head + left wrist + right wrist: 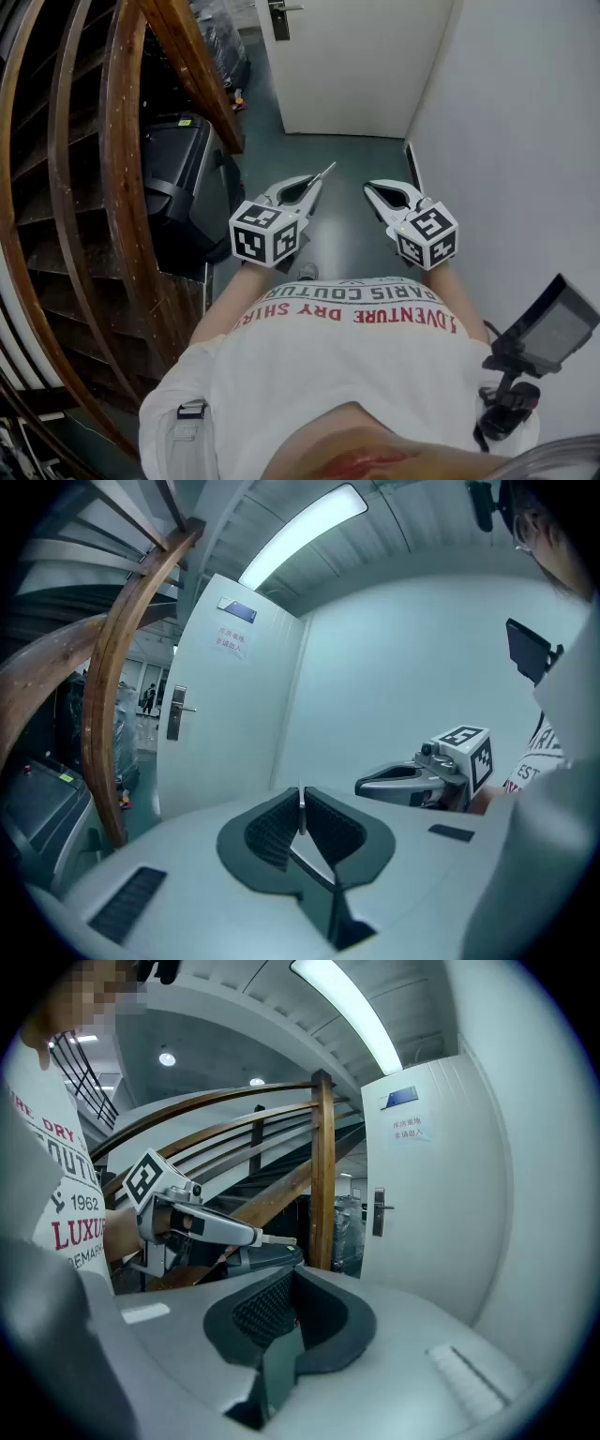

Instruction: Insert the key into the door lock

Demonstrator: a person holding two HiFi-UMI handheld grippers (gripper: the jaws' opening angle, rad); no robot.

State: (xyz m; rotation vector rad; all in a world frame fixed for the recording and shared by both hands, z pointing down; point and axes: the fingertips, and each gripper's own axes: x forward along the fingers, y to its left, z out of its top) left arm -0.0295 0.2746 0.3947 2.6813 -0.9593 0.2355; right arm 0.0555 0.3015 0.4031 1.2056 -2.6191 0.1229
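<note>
Door (356, 66) first, since it's the biggest thing: it is seen at the far end of a narrow passage, with stairs (84, 187) down the left and a bare wall (525, 141) on the right. The lock plate (279, 19) is set on the door's left edge. It lies ahead of both tools and well apart from them, so a fair bit of closing-in is likely needed before anything gets inserted.

The left tool (312, 186) is the one on the lock's side, and it's clamped on the key (326, 172). The key's blade is pointed forward out of the jaws, roughly along the tool and towards the door. The right tool (373, 190) is held just beside it, jaws closed together on nothing.

View differences, for what it's worth: in the head view only the bottom of the plate is caught at the top edge. In the left gripper view the whole plate and lever are shown, off to the left of the key's line, and the key is seen edge-on between the pads. In the right gripper view the blade is shown side-on. The keyhole itself can't be made out anywhere.
</note>
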